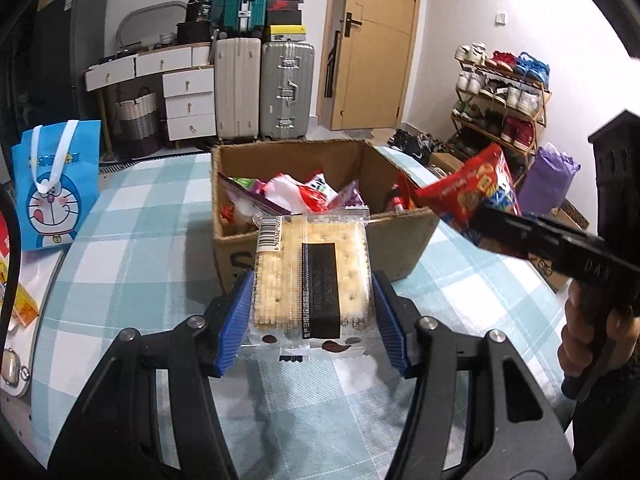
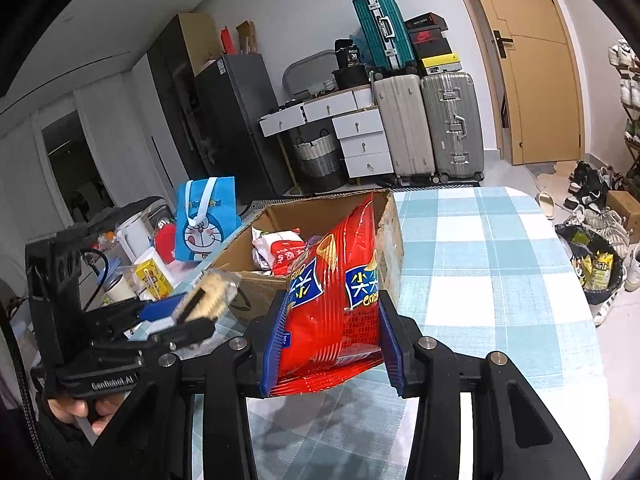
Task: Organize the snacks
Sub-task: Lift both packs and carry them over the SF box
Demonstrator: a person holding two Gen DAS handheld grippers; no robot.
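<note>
Left gripper (image 1: 314, 312): fingers clamped on the cracker pack (image 1: 312, 276), long axis pointing ahead.
Right gripper (image 2: 330, 340): fingers pinching the red chip bag (image 2: 336, 296).
Cardboard box (image 1: 400, 240): straight ahead of both, below the packs; left looks nearer.

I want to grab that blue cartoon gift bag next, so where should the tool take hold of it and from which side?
Grip the white ribbon handles at the top of the blue gift bag, coming from above. The bag stands upright on the table edge with its loops lying over the front face; the flat wide body offers little to pinch.
</note>
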